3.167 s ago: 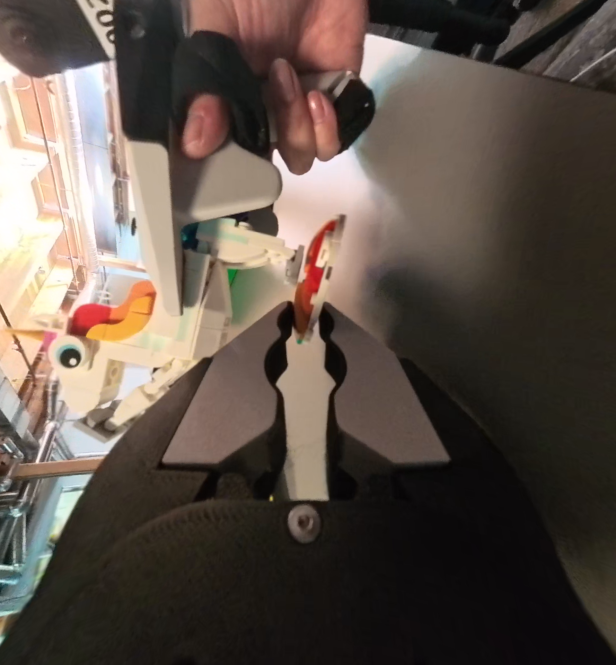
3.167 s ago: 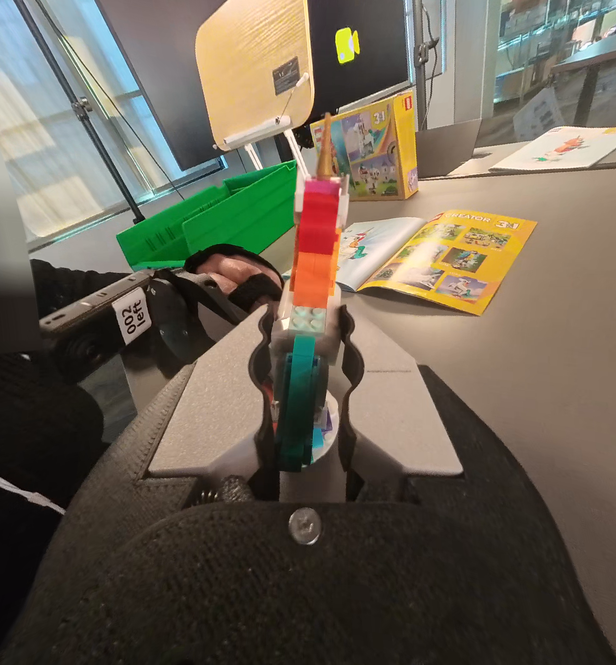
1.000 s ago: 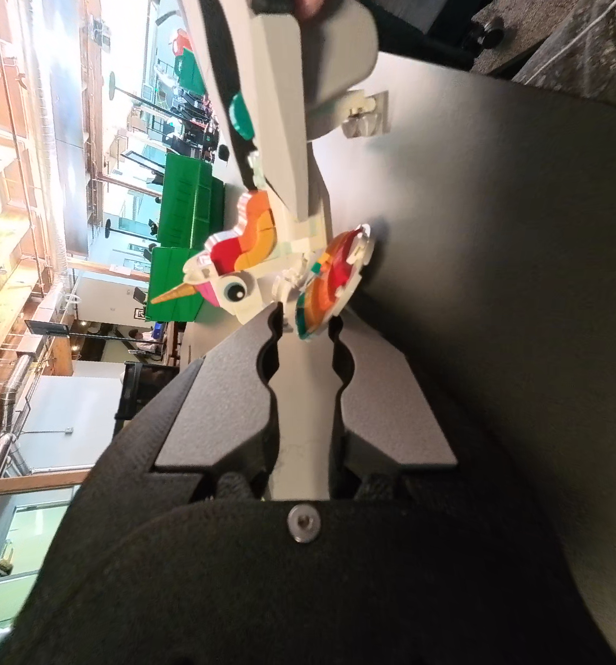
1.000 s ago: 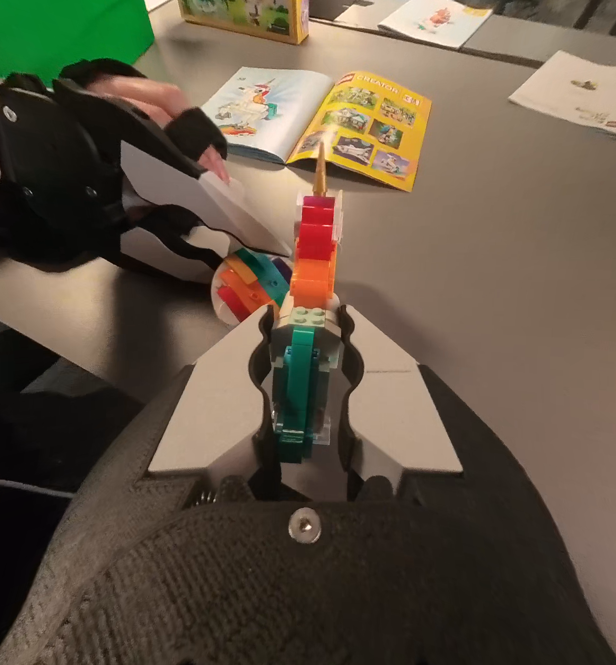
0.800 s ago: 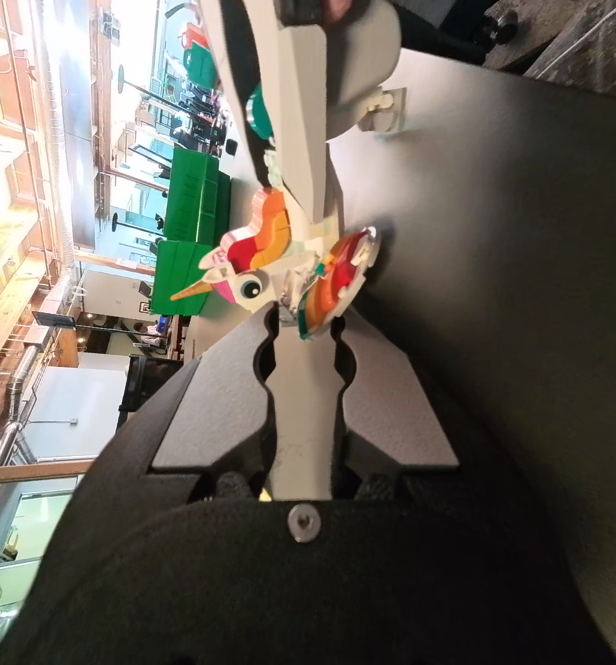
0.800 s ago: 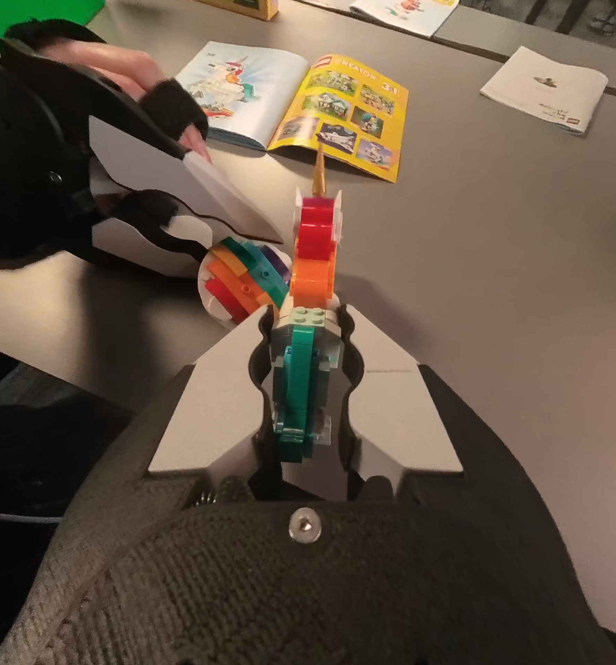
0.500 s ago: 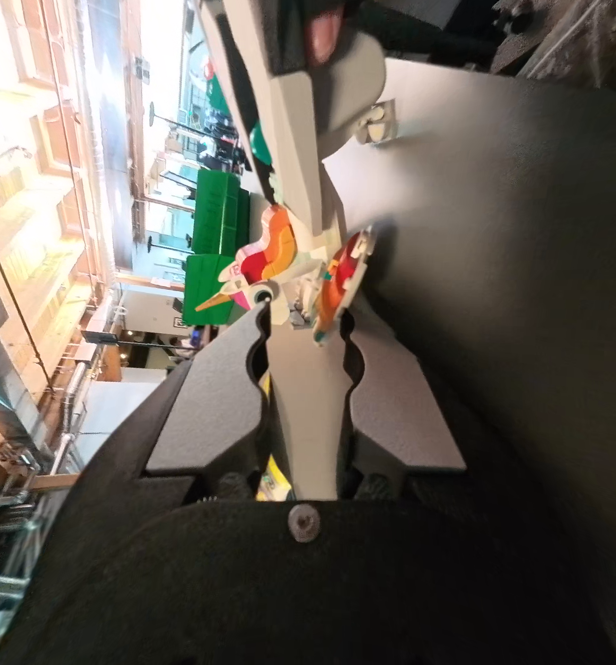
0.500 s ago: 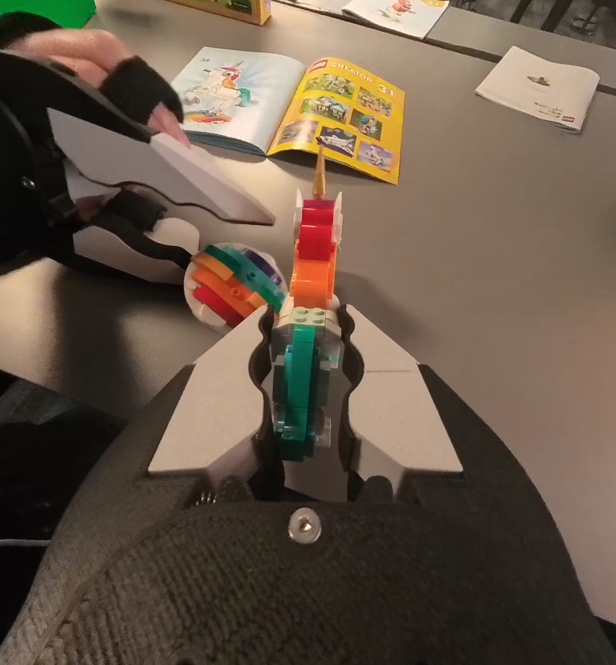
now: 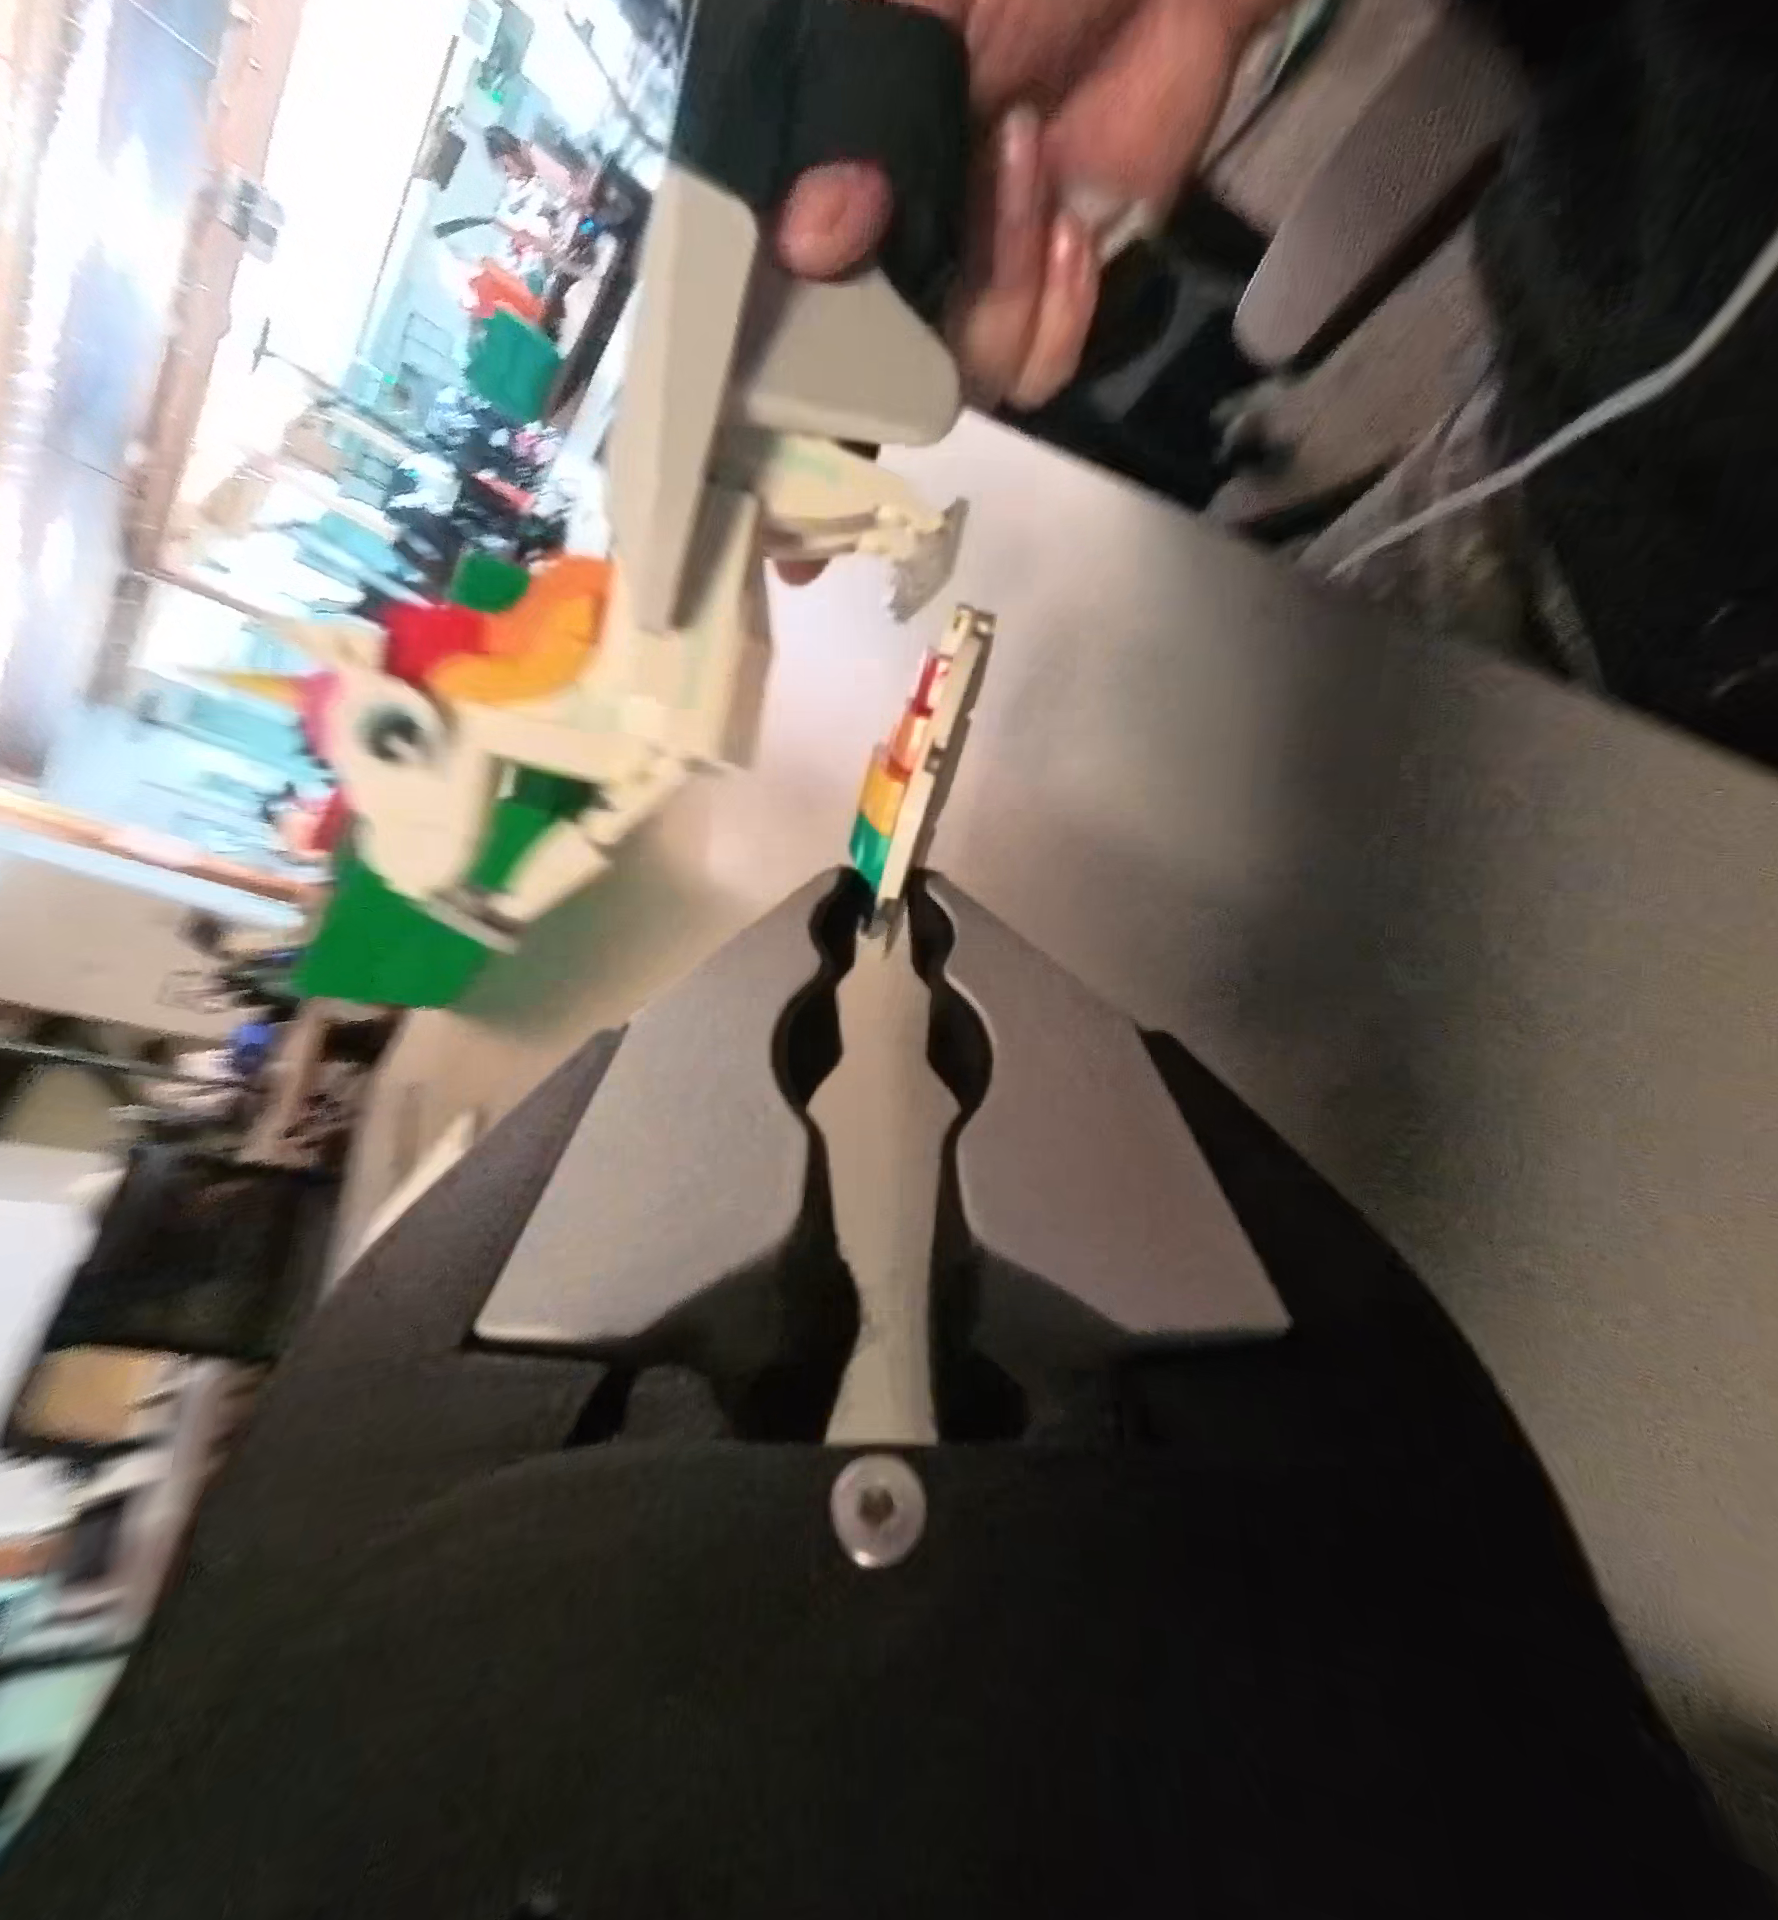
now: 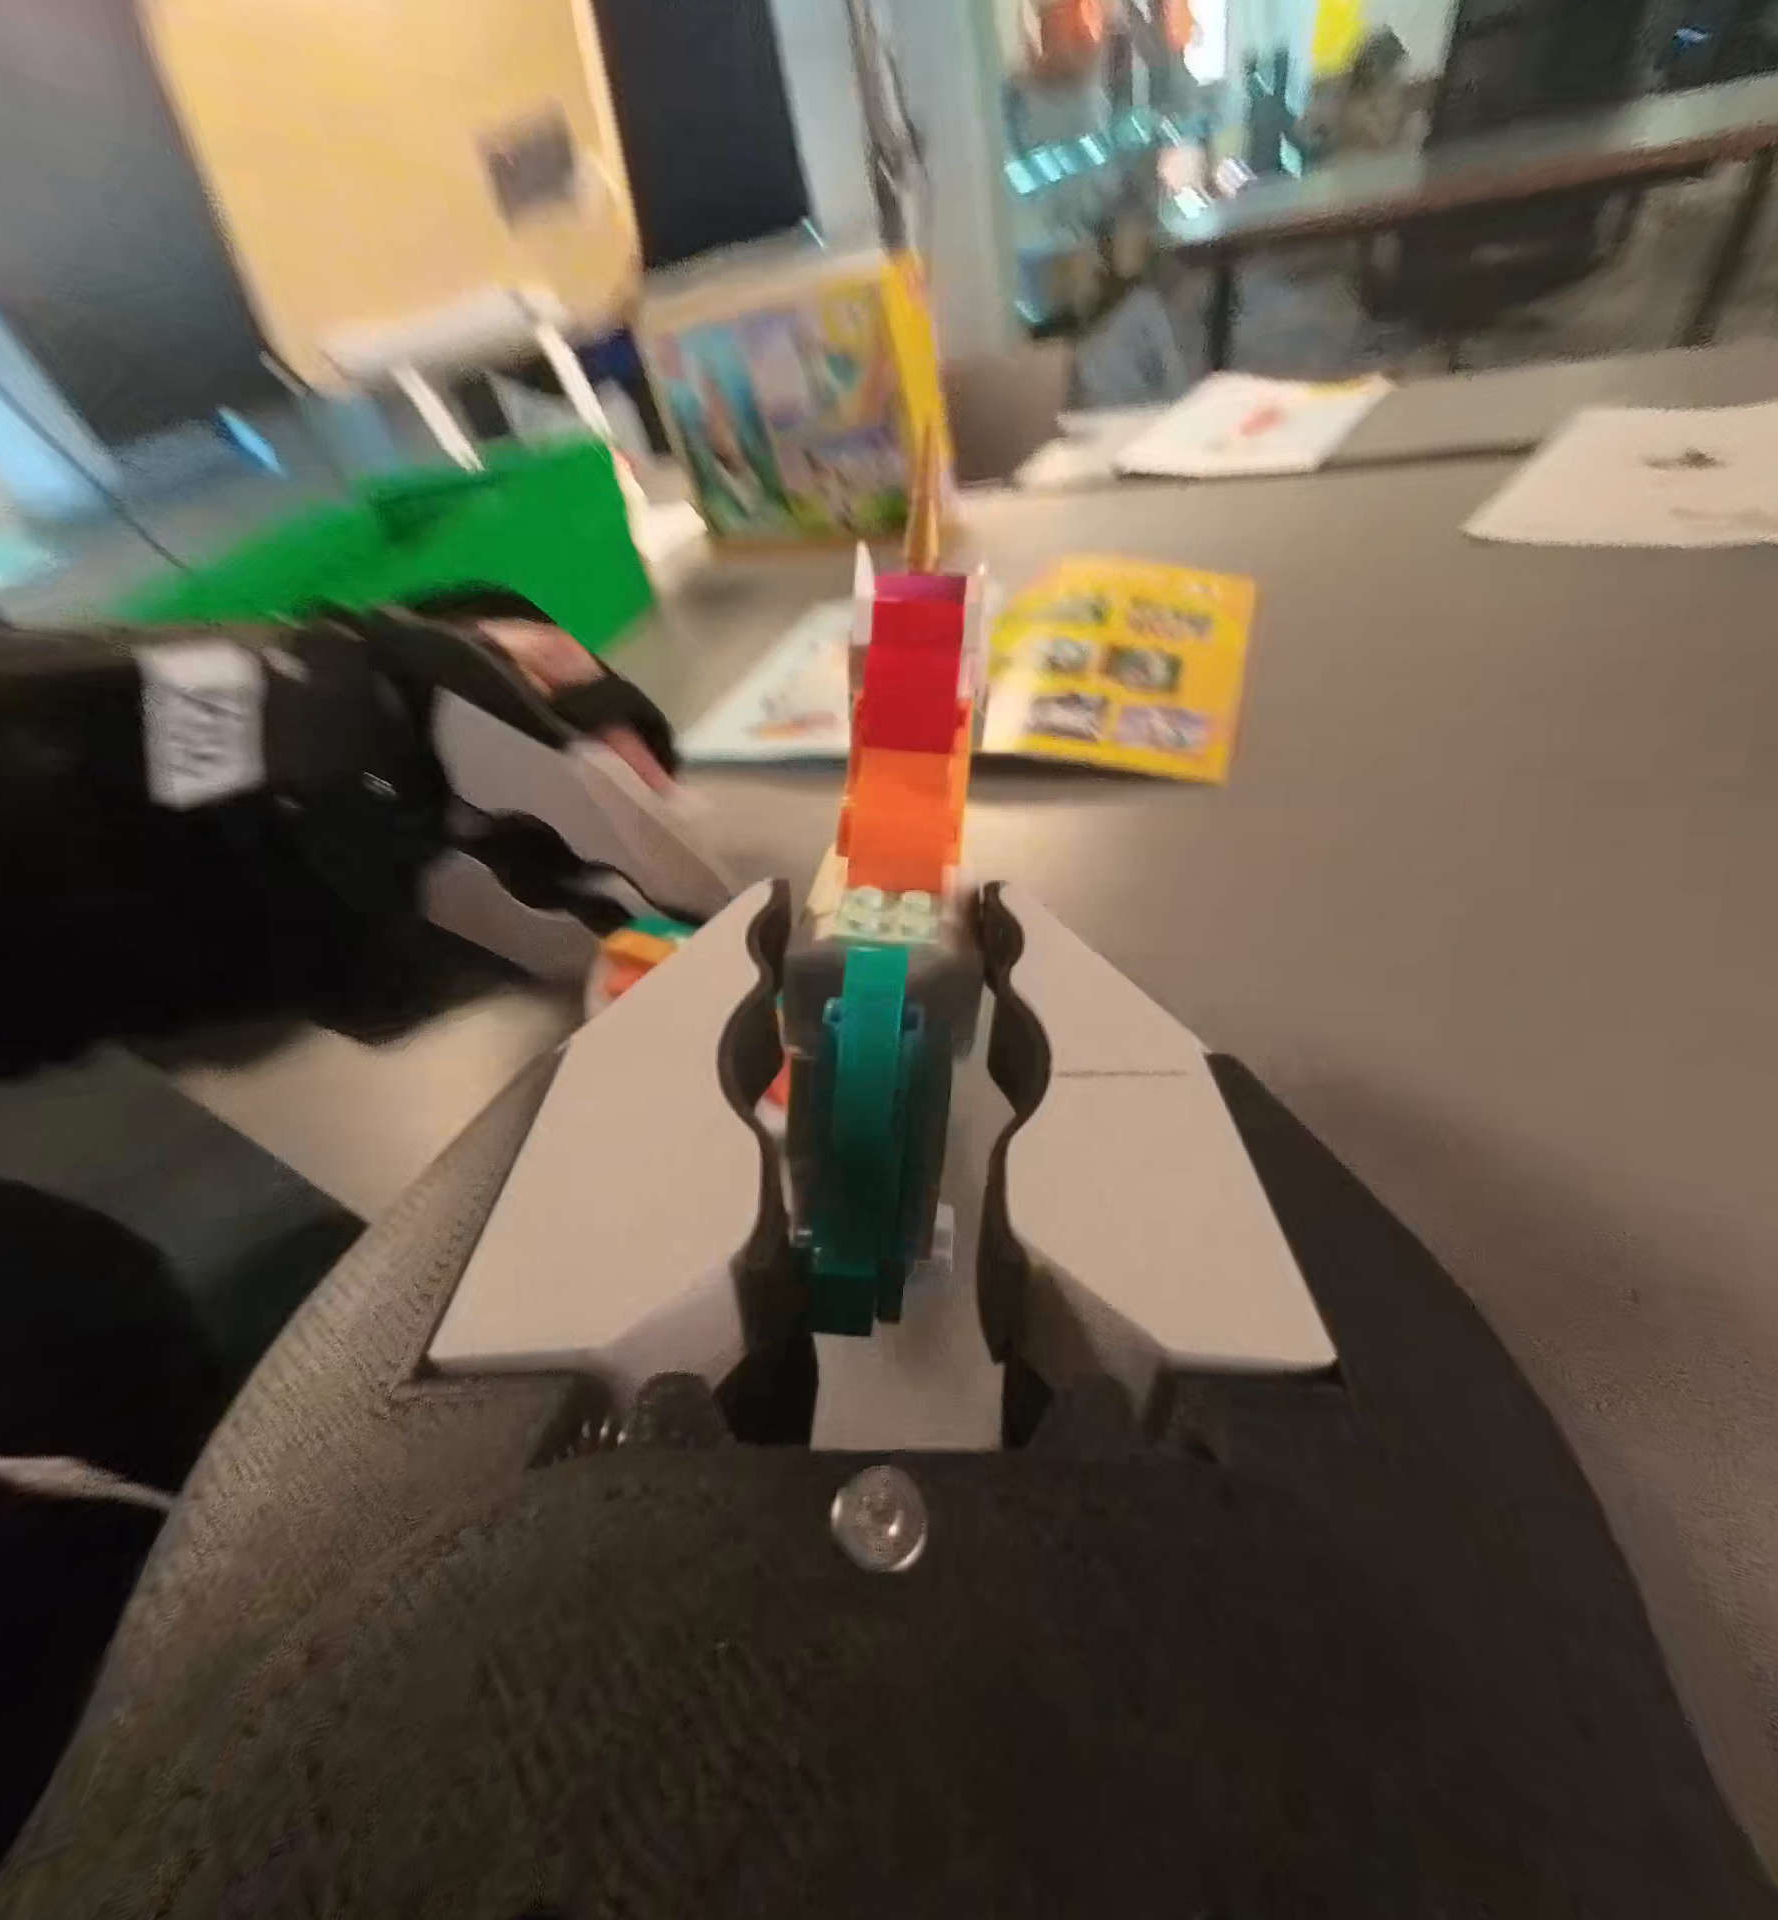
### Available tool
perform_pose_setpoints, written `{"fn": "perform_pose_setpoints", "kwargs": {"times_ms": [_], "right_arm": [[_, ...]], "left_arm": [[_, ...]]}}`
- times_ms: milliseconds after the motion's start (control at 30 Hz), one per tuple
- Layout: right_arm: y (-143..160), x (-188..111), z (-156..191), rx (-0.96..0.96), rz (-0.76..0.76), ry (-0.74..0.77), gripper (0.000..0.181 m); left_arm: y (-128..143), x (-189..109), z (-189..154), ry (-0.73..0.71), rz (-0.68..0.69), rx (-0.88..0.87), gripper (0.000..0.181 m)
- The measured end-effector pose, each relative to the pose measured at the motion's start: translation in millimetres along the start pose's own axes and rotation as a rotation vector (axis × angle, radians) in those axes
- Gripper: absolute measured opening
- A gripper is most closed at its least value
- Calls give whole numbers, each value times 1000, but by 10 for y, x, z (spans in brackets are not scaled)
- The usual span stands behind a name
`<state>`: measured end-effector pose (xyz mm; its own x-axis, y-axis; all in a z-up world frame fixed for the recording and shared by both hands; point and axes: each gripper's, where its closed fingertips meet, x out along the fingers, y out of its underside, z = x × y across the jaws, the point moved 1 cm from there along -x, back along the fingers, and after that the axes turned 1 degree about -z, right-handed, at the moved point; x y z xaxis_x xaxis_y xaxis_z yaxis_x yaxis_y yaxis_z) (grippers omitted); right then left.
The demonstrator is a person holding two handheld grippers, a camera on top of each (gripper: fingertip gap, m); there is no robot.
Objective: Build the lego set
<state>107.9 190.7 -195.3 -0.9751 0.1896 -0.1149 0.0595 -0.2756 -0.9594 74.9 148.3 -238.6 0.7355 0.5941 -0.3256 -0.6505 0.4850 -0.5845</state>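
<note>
My right gripper (image 10: 880,914) is shut on the white lego unicorn (image 10: 906,748), which has a red and orange mane, a gold horn and a teal tail (image 10: 859,1122) lying between the jaws. In the left wrist view the unicorn (image 9: 511,727) hangs sideways in the right gripper's fingers (image 9: 698,416). My left gripper (image 9: 885,914) is shut on the near edge of the round white rainbow piece (image 9: 916,769), seen edge-on. The unicorn's hind foot (image 9: 926,551) is just beyond the rainbow's far edge, a little apart. In the right wrist view the rainbow piece (image 10: 636,951) peeks out left of my fingers.
On the grey table (image 10: 1487,831) lie an open yellow instruction booklet (image 10: 1113,665), two white leaflets (image 10: 1674,468), a yellow lego box (image 10: 791,416) and a green bin (image 10: 428,551). A gloved hand (image 9: 864,156) holds the right gripper. Both views are motion-blurred. Spacing between my two grippers at the tips: around 6 centimeters.
The left jaws, open around the rainbow piece half a second ago, have closed on its edge. The right gripper has tilted up with the unicorn, its foot now near the rainbow's far edge.
</note>
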Motion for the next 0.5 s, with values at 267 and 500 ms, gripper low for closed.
{"fn": "perform_pose_setpoints", "kwargs": {"times_ms": [267,500], "right_arm": [[-562,34,407,318,-307,-454,35],[-566,202,623,359,-295,-551,35]], "left_arm": [[-360,-204,77,213,-307,-336,9],[-450,-264,99,170,-360,-208,9]]}}
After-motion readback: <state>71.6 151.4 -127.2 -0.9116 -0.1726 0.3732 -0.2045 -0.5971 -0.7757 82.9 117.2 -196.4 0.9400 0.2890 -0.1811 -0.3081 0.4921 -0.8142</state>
